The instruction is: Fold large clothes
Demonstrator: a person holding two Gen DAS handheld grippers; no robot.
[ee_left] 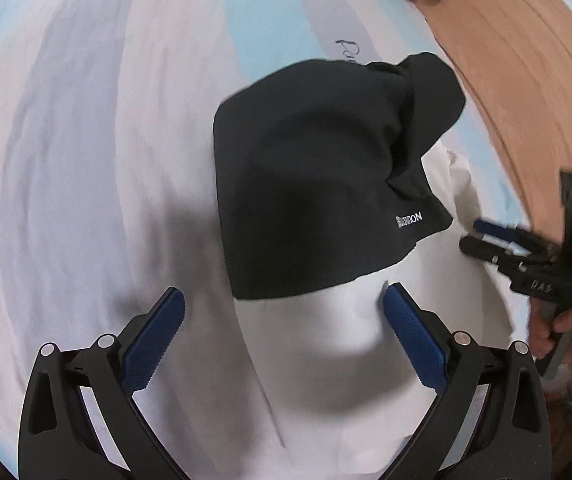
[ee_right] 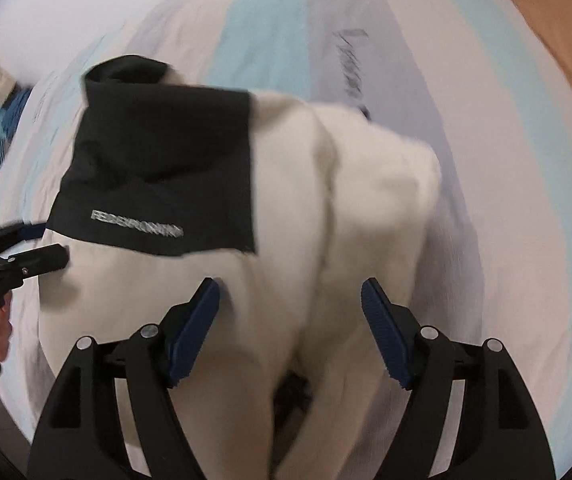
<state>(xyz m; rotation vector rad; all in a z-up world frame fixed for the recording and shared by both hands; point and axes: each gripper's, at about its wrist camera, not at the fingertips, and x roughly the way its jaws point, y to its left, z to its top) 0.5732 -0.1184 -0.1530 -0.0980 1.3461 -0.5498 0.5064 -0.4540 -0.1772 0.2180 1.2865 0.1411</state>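
Hovering both tools above the bed [ee_left: 66,140] with nothing in them makes sense here: your left hand-held gripper [ee_left: 284,312] has its blue pads spread wide over bare cream cloth, and your right hand-held gripper [ee_right: 290,308] stands just as far apart, so the garment [ee_right: 346,200] lies free and can settle flat on the striped sheet. You point both tools steeply down at it, which I judge keeps the whole bundle in sight while you choose the next edge. It rests on the bed near the wooden floor [ee_left: 526,60]. You can see it is cream-white, soft and thick, doubled into a rounded heap with a seam down the middle. Across one end lies a black panel [ee_left: 318,184] with small silvery lettering, its far corner bunched. To me the fold looks partly done, not yet squared
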